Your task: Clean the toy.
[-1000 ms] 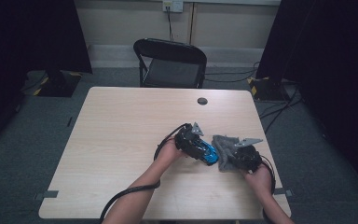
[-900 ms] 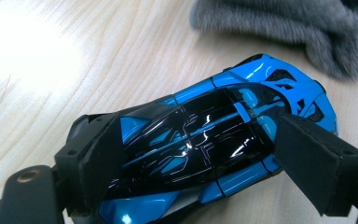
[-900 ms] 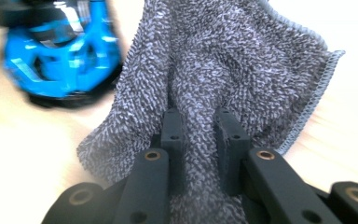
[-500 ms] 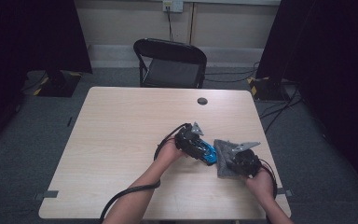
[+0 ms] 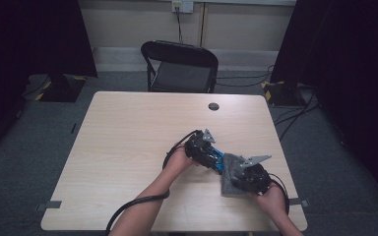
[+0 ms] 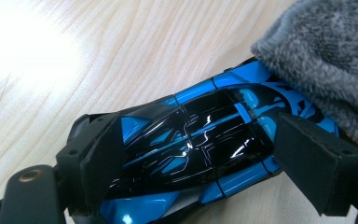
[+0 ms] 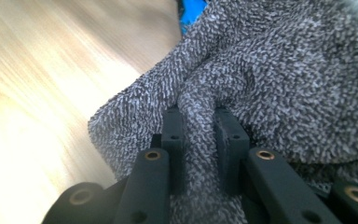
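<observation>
One toy car [image 6: 200,149] clamped by left gripper [image 6: 205,158]; right gripper [image 7: 200,140] pinches one grey cloth [image 7: 279,93].

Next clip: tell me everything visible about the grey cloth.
The grey cloth is a fluffy, looped terry-like fabric, mottled dark and light grey. It lies bunched on the wooden table near its right front corner. The right gripper is shut on a pinched fold of it. One edge drapes over the end of the blue and black toy car, which the left gripper clamps by its sides.
</observation>
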A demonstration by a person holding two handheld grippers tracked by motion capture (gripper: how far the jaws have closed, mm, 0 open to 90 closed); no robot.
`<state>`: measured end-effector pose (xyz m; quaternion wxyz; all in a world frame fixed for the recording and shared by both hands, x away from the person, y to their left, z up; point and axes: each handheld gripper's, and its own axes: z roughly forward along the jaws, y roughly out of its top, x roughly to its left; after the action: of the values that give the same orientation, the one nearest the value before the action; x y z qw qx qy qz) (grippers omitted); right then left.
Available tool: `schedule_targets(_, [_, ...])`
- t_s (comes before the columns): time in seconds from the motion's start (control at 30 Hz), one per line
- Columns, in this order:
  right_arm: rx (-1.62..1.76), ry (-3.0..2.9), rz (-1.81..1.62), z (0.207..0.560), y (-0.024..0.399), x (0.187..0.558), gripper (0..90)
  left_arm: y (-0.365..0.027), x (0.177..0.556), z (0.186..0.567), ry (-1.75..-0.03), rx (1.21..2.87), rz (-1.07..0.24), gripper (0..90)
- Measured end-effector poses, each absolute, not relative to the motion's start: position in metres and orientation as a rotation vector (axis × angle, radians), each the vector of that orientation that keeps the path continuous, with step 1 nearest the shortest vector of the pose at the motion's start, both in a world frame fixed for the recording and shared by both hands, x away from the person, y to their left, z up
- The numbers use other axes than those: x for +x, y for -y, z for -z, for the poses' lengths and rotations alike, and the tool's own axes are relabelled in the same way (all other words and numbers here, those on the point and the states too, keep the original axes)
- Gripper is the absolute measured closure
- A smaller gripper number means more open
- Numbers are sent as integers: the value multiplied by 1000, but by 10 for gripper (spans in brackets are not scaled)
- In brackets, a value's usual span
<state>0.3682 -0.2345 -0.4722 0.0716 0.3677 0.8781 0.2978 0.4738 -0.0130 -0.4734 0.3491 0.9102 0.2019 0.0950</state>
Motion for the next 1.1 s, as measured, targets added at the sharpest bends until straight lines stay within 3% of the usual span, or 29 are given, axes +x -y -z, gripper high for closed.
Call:
schedule_targets(0.5, [1027, -2727, -993, 470, 223, 357, 760, 13, 473, 475, -527, 2338, -251, 165])
schedule_targets(1.1, [1210, -2446, -1121, 432, 286, 373, 759, 12, 472, 475, -522, 2336, -249, 165])
